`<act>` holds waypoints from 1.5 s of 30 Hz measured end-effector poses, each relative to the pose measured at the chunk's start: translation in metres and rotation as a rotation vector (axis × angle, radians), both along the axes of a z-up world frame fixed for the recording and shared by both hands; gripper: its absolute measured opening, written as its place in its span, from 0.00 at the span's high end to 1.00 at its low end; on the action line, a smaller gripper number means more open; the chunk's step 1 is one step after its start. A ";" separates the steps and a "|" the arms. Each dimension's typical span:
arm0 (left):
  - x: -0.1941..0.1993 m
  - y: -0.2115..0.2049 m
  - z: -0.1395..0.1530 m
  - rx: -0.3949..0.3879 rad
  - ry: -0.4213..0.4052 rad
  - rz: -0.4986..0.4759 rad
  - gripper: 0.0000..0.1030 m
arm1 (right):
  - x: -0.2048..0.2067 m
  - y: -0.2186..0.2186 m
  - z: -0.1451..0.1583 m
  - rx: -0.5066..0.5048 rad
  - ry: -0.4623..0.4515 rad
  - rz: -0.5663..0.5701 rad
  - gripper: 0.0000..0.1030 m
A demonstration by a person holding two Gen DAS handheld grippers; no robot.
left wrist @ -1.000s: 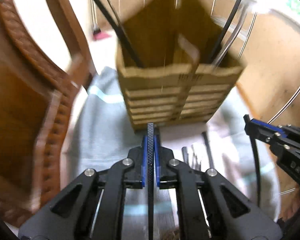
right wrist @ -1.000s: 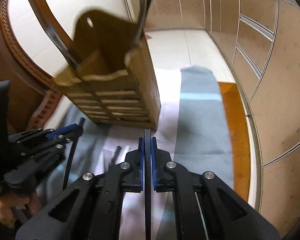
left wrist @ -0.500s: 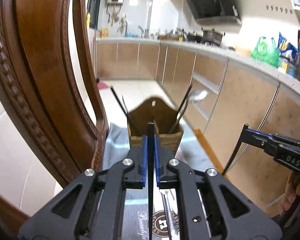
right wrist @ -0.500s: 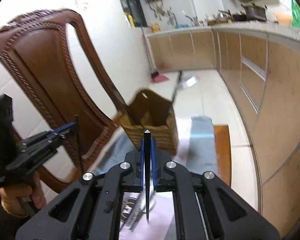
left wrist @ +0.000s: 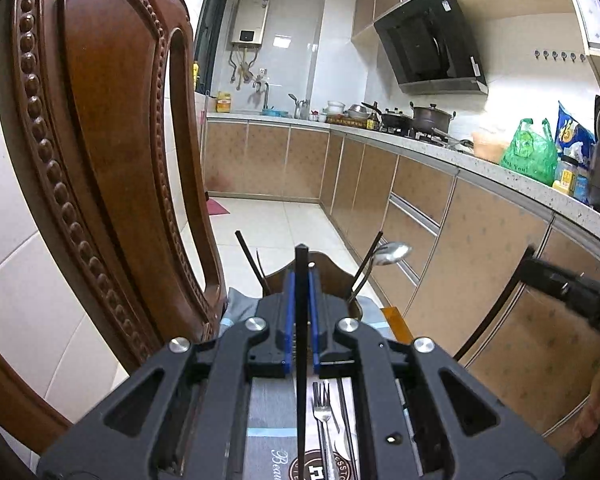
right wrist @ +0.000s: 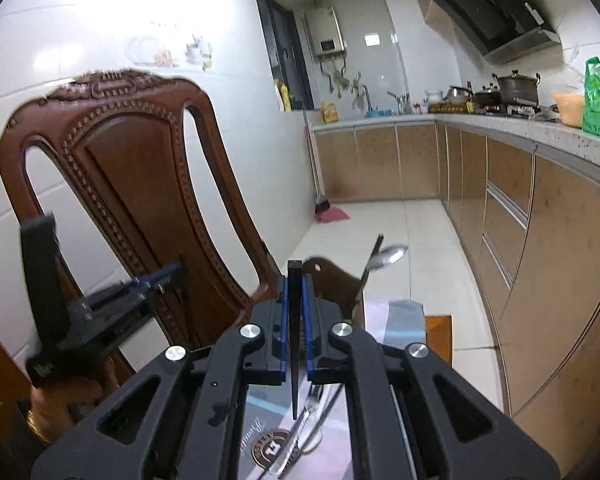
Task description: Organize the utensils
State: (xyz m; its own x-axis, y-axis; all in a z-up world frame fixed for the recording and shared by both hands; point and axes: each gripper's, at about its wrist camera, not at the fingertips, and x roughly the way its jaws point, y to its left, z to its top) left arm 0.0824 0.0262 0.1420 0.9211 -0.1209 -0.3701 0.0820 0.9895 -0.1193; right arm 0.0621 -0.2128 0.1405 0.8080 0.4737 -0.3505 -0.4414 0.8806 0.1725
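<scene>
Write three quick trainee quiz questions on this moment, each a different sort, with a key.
1. True or false: each gripper, left gripper and right gripper, has its jaws shut on a black chopstick.
2. What lies on the mat below the left gripper? A) fork B) ladle C) whisk
3. Fill in: a spoon stands in the wooden ____.

Key: 1 true; 2 A, the fork; 3 holder.

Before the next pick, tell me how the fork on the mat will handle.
The fork looks like shiny metal, so probably stiff and slippery. It lies flat on the mat, thin, so likely hard to get a claw under. It lies close beside other utensils, which may shift.
</scene>
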 end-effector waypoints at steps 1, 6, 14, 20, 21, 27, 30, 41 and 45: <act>0.000 0.000 0.000 -0.002 0.001 0.001 0.94 | 0.002 0.000 -0.004 -0.006 0.012 -0.001 0.93; 0.000 0.007 0.005 -0.017 0.000 -0.002 0.94 | 0.010 0.003 -0.014 -0.017 0.028 -0.009 0.93; -0.007 0.023 0.017 -0.043 -0.040 0.014 0.94 | 0.051 0.017 0.036 0.004 -0.085 -0.097 0.93; -0.005 0.032 0.015 -0.063 -0.042 0.012 0.94 | 0.112 0.037 0.059 0.012 -0.122 -0.178 0.93; -0.004 0.033 0.013 -0.060 -0.041 0.014 0.94 | 0.125 0.042 0.057 0.004 -0.113 -0.188 0.93; 0.006 0.039 0.006 -0.077 -0.013 0.014 0.94 | 0.176 0.064 0.015 -0.022 -0.013 -0.208 0.93; 0.012 0.044 0.002 -0.081 0.003 0.018 0.94 | 0.195 0.066 -0.014 -0.011 0.048 -0.222 0.93; 0.025 0.040 -0.004 -0.074 0.028 0.027 0.94 | 0.115 0.003 -0.037 0.225 -0.002 -0.230 0.03; 0.029 0.034 -0.013 -0.054 0.040 0.035 0.94 | 0.040 -0.019 -0.073 0.181 -0.094 -0.282 0.03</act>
State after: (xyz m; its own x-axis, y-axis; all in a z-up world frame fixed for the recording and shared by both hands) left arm 0.1109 0.0606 0.1294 0.9099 -0.1095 -0.4001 0.0414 0.9837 -0.1750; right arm 0.1025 -0.2320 0.0675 0.9406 0.2750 -0.1990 -0.2067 0.9290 0.3069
